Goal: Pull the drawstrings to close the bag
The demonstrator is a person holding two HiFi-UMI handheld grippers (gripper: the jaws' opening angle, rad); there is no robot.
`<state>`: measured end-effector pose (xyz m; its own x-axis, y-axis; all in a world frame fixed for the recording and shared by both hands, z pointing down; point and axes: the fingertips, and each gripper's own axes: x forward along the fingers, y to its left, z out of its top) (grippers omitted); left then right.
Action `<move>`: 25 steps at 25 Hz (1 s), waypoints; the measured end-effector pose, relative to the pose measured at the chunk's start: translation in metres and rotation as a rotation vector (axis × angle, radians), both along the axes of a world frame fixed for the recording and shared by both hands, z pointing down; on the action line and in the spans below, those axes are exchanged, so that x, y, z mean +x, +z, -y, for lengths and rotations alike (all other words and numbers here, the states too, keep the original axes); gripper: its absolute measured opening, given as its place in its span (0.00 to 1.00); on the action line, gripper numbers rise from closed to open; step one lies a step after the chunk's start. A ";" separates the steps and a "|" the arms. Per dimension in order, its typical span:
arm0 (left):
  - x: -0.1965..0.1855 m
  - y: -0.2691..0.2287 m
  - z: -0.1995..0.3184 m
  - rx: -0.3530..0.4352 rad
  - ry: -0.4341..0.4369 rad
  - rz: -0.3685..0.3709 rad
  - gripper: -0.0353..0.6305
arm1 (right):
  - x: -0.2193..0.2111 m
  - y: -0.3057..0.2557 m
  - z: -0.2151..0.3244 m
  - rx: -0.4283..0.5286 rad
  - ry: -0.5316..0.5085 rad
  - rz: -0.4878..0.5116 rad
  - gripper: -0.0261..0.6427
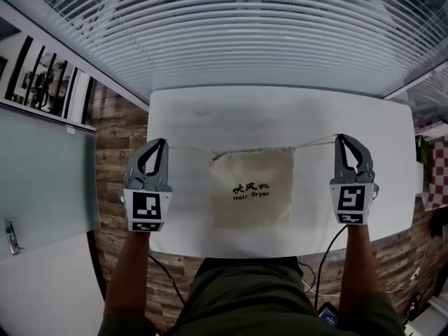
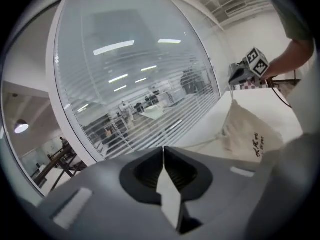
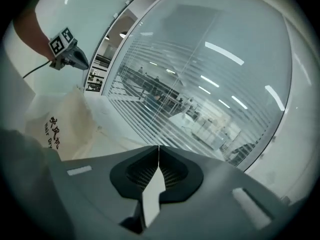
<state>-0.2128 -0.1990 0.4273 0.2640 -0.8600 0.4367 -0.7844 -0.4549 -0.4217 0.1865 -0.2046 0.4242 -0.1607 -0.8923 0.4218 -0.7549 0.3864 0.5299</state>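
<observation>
At the tips of the left gripper [image 2: 163,148] the jaws are clenched, meeting in one thin seam with no gap. In the head view the left drawstring [image 1: 187,148] runs straight into those tips, so the jaws are pinching it. The right gripper [image 3: 158,146] is the same: its jaws are pressed together, and the right drawstring [image 1: 316,143] ends at their tips.

Inward from each pair of jaws, the cords stretch nearly level to the top corners of the cloth drawstring bag [image 1: 252,187]. The bag lies flat on the white tabletop [image 1: 280,110], midway between the two grippers, printed side up and reading "Hair Dryer". Its mouth is gathered into small puckers along the top edge. Both pairs of jaws sit well apart from the bag, one out to each side, about level with its top edge.

Behind the jaws, each gripper points away from the person with its marker cube facing up. The left forearm [image 1: 129,271] and right forearm [image 1: 360,264] are bare. They reach forward roughly parallel, over the near corners of the tabletop. Each gripper view shows the other gripper across the bag, with the hand behind it.

Beyond the jaws, past the far edge of the tabletop, is a glass wall with horizontal blinds [image 1: 266,26].
</observation>
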 end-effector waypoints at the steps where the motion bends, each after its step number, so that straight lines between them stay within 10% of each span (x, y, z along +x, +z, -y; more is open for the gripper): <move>1: -0.002 -0.015 -0.002 0.032 -0.012 0.002 0.07 | 0.000 -0.013 -0.002 0.032 0.002 -0.034 0.06; 12: -0.017 -0.124 -0.015 0.268 -0.035 0.097 0.07 | 0.021 -0.119 -0.014 0.277 0.099 -0.195 0.06; 25: -0.047 -0.169 -0.013 0.312 -0.165 0.038 0.07 | 0.029 -0.174 -0.010 0.357 0.151 -0.117 0.06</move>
